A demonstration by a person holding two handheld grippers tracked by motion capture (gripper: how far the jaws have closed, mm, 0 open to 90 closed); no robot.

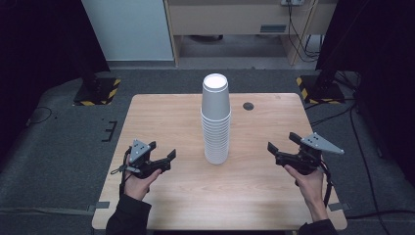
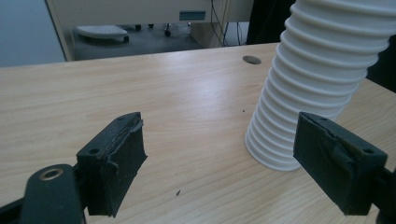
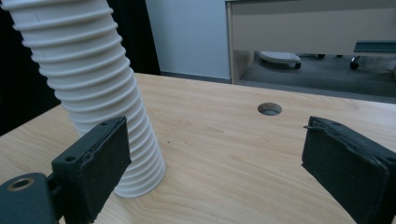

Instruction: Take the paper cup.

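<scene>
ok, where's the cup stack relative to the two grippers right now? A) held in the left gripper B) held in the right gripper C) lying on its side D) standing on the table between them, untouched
D: the cup stack stands upright on the table, with the left gripper and right gripper open on either side, apart from it.

A wooden table (image 1: 161, 112) stands on grey carpet (image 1: 58, 147), with a pale desk (image 1: 235, 19) behind.
</scene>
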